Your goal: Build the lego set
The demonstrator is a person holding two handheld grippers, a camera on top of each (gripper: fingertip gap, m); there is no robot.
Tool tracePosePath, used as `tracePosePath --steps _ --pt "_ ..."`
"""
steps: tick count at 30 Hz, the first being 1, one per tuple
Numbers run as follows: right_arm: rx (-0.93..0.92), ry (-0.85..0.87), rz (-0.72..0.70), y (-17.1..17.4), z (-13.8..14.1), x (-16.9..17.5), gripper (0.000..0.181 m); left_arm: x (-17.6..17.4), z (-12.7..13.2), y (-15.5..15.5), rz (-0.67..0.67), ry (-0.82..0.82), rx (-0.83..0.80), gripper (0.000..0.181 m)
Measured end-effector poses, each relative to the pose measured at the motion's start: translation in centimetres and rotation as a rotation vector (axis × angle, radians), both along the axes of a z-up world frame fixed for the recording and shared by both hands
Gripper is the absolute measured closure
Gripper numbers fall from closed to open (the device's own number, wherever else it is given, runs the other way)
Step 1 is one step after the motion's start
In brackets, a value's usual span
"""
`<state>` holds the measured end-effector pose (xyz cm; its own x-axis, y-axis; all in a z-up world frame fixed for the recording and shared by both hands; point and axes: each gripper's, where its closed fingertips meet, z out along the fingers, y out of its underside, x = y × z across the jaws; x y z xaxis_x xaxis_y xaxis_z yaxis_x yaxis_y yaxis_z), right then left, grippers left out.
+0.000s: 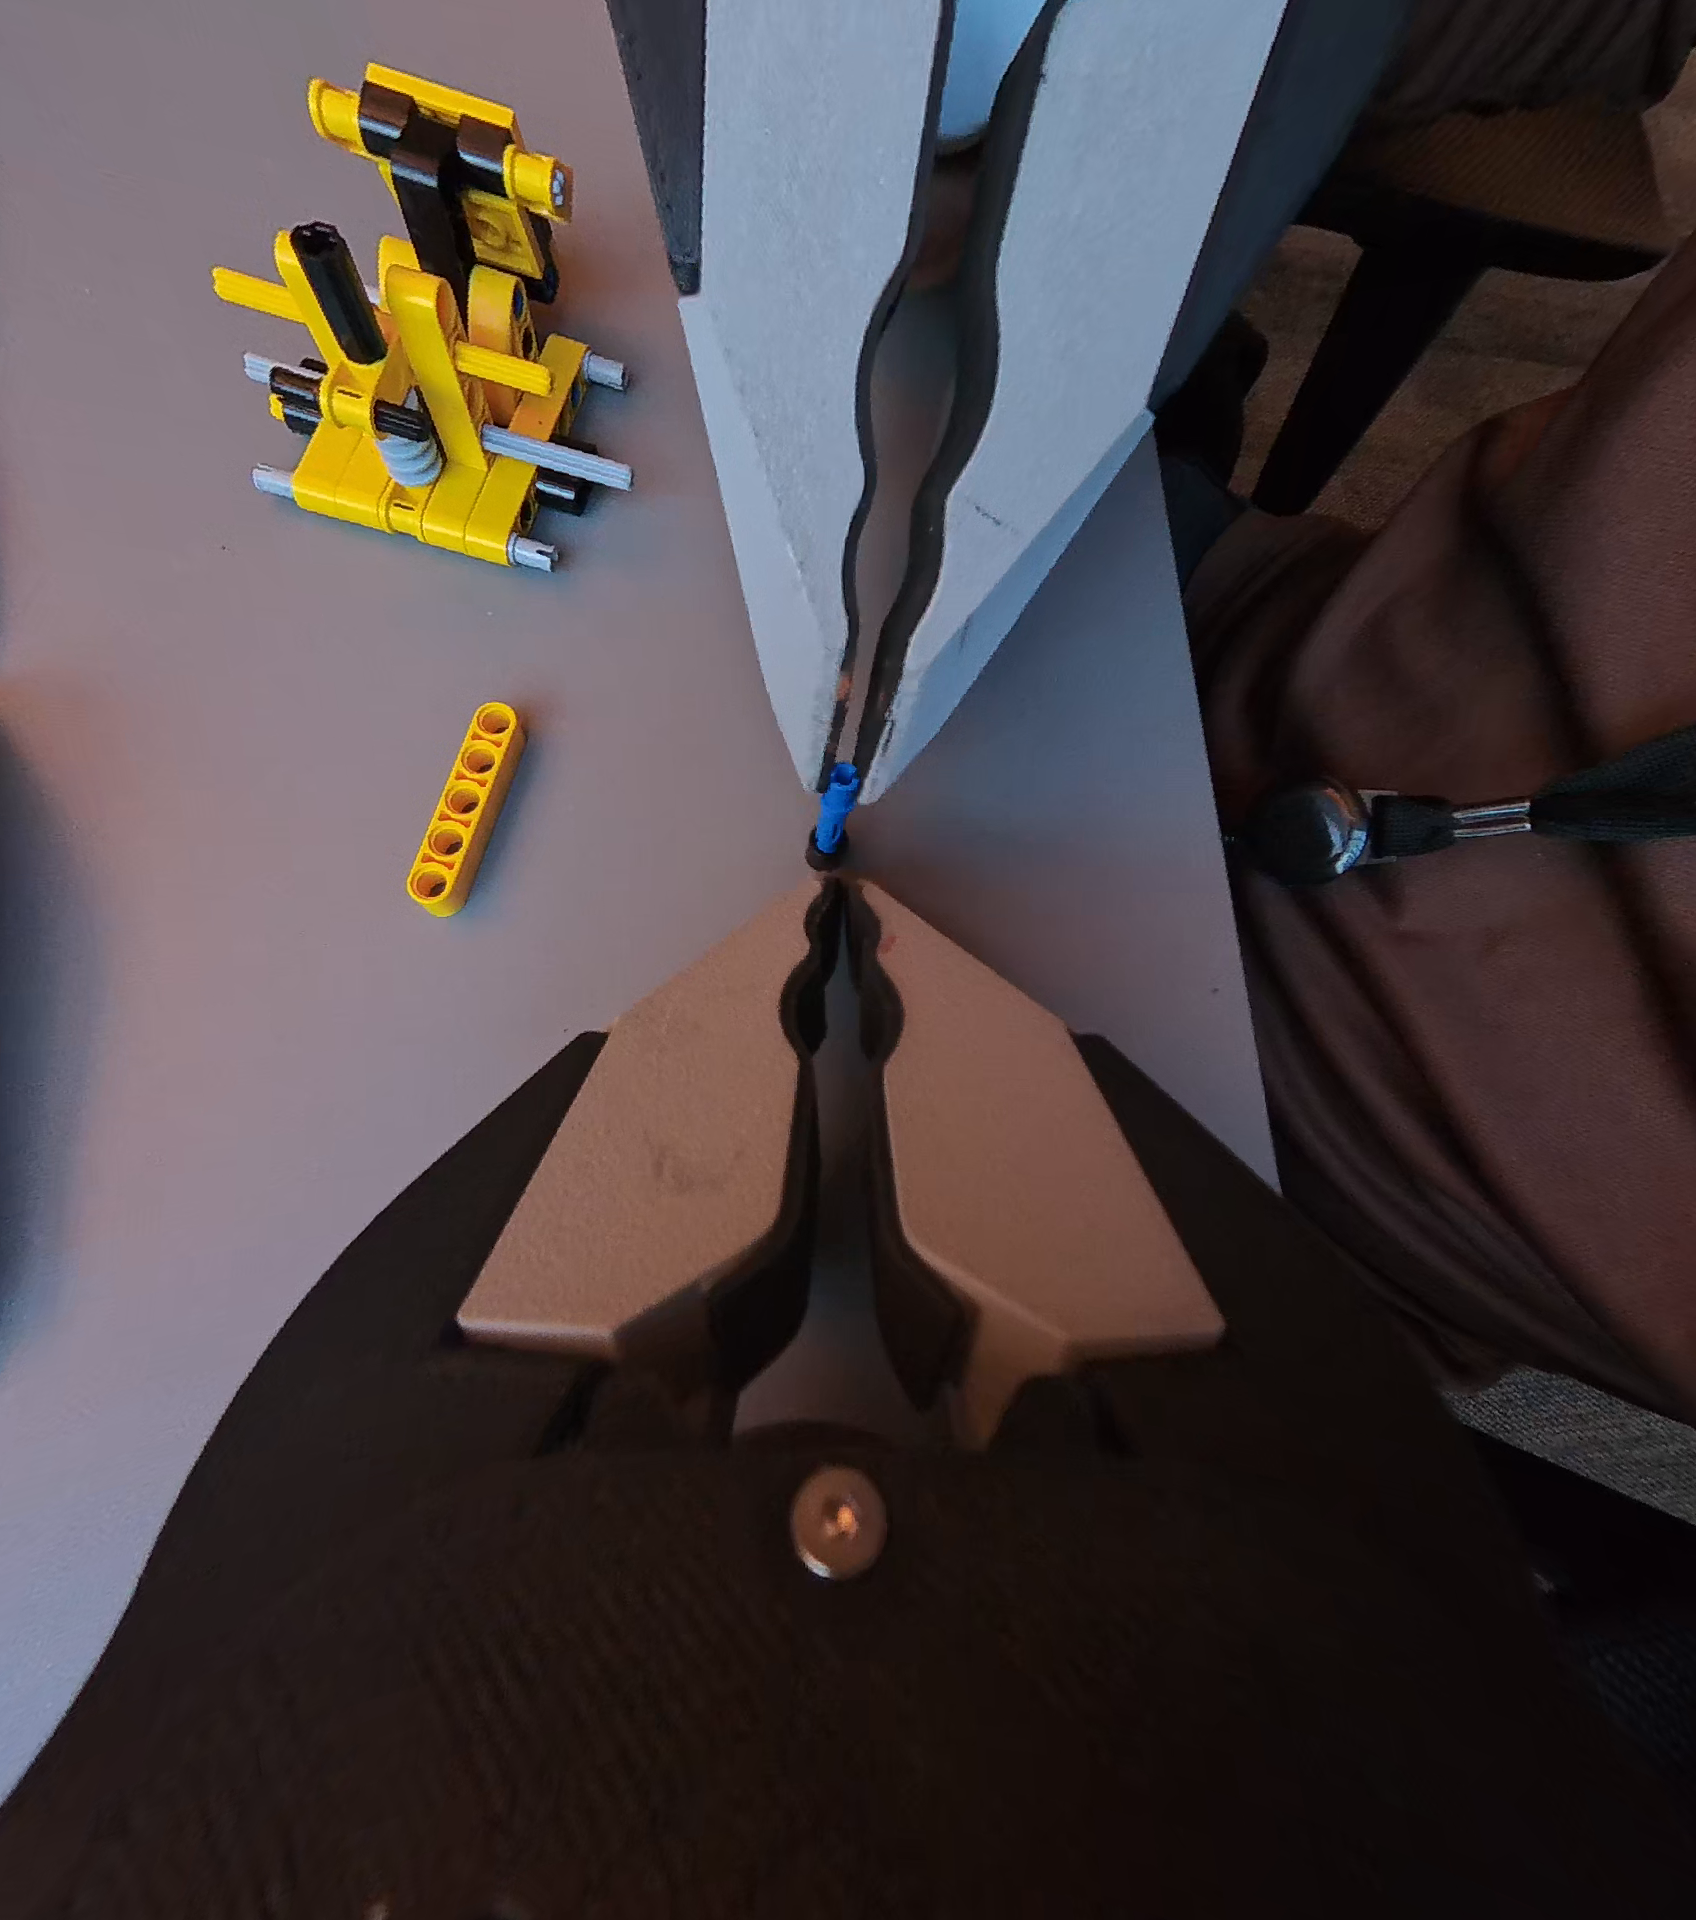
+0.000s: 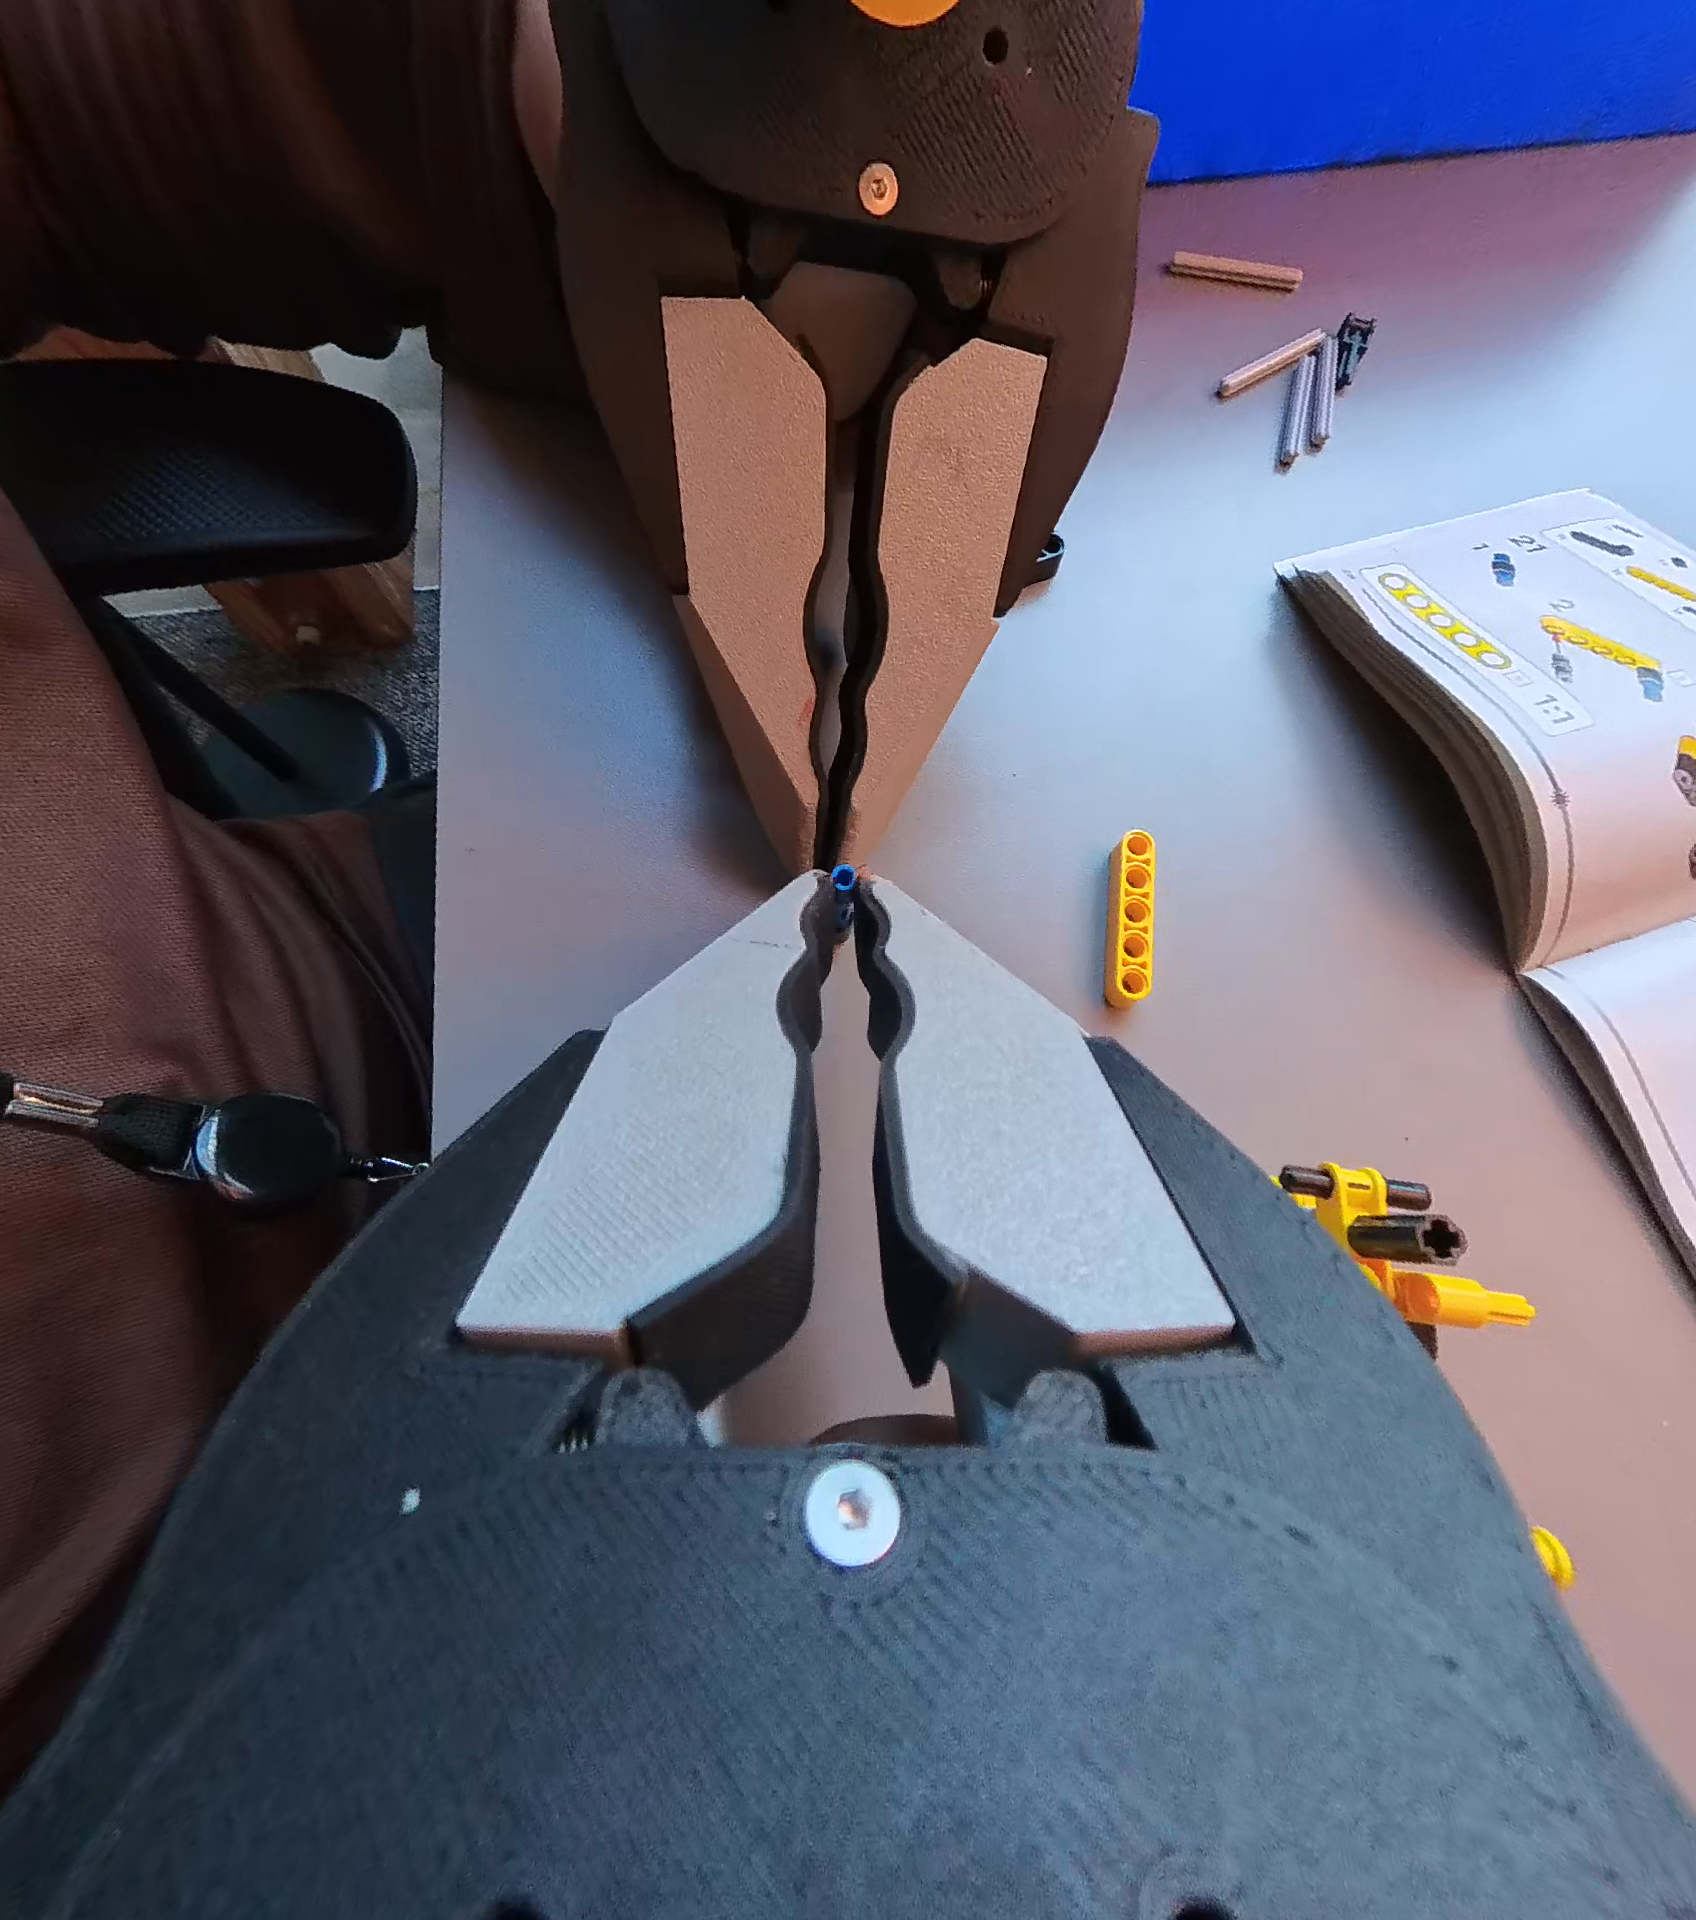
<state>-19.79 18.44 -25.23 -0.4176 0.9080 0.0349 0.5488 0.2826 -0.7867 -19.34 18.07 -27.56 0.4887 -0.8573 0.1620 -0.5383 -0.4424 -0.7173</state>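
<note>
Two grippers meet tip to tip above the table (image 1: 200, 644): the left gripper (image 1: 836, 891) is pinched shut, and the right gripper (image 2: 839, 902) clamps a blue pin (image 1: 838, 805) lying along the line between them. Only the right wrist view shows loose axles (image 2: 1306, 395). Beyond, a yellow beam (image 1: 466, 808) lies flat before the yellow assembly (image 1: 428, 343) and booklet (image 2: 1571, 665).
</note>
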Motion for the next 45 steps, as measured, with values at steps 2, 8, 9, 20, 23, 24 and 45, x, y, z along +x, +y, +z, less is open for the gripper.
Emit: tracePosePath --steps 2,8,9,20,23,24,45 --pt "0.005 0.000 0.000 0.0 0.0 0.0 0.180 0.0 0.0 0.0 0.000 0.000 0.000 0.181" --pt "0.024 -0.008 0.007 0.0 0.0 0.0 0.180 0.0 0.0 0.0 0.002 0.000 -0.001 0.181" --pt "0.029 -0.013 0.009 0.0 0.0 0.0 0.180 0.0 0.0 0.1 0.005 -0.002 0.000 0.181" --pt "0.039 -0.028 0.018 0.1 -0.1 -0.2 0.181 0.4 1.4 0.8 0.033 -0.075 0.051 0.181" --pt "0.010 -0.014 0.011 0.2 -0.1 0.0 0.180 0.5 1.4 0.9 0.031 -0.069 0.056 0.180" --pt "0.003 -0.011 0.011 0.2 -0.1 0.0 0.181 0.6 1.3 0.9 0.029 -0.066 0.056 0.180" --pt "-0.037 0.032 0.021 -0.1 -0.1 0.1 0.181 0.8 1.1 0.7 0.006 -0.039 0.074 0.180"
